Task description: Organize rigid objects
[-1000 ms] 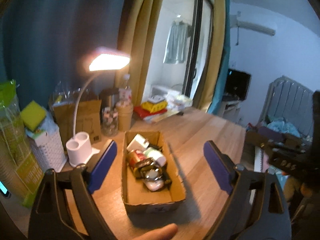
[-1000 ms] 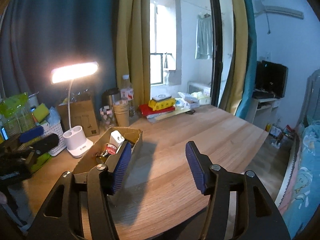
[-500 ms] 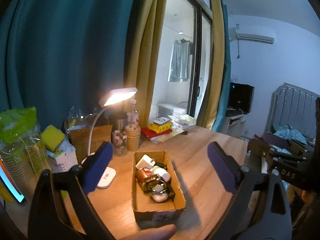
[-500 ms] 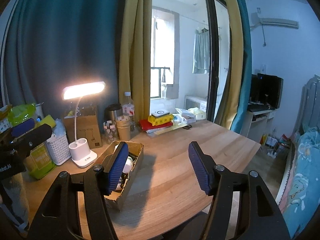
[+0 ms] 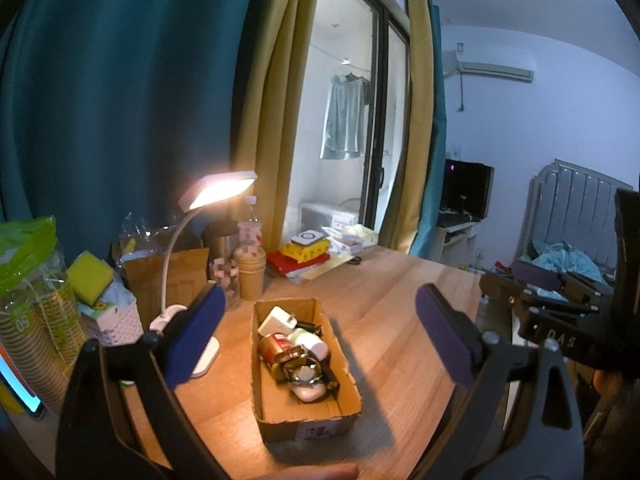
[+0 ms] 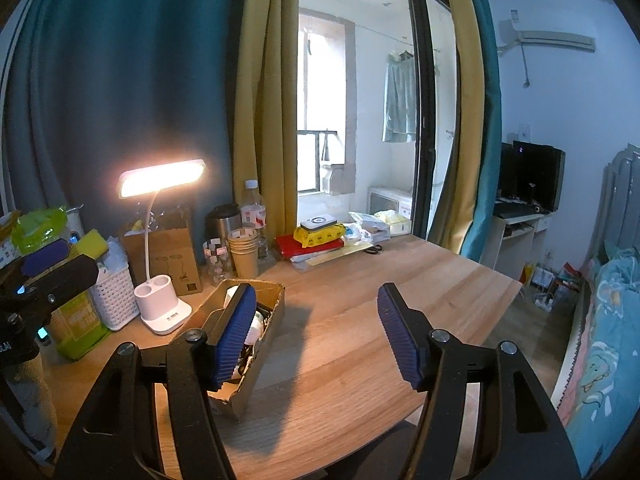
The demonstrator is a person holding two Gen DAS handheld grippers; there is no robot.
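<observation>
Cardboard box [image 5: 306, 372]: open-topped, oblong, resting flat on the tabletop [image 5: 400, 320]. Long axis runs away from the left camera, near end towards the viewer.

Contents, heaped at the middle and far end: white charger block [image 5: 276, 319], red-labelled can [image 5: 276, 346], white-capped bottle [image 5: 308, 339], a round metal-rimmed item [image 5: 305, 373] and a pale flat case [image 5: 308, 393]. The near stretch of the box floor is bare. No loose small items show on the open tabletop, so the pictures fit either things already gathered into the box or things waiting to be taken out and sorted.

Left hand-held gripper [image 5: 320, 340]: jaws spread wide, holding nothing; raised above the tabletop. The box lies straight ahead and below, framed between its two blue pads, in line with its long axis.

Right hand-held gripper [image 6: 320, 340]: jaws spread wide, holding nothing. The box [image 6: 256, 344] lies off to its left, partly behind the left pad; ahead of it is bare wood.

Judgement: the left is the nearer and better aligned.

Surroundings: lit desk lamp [image 5: 188, 280] just left of the box; paper cups [image 5: 250, 276], white basket [image 5: 116, 316], books [image 5: 304, 258] towards the curtains.
</observation>
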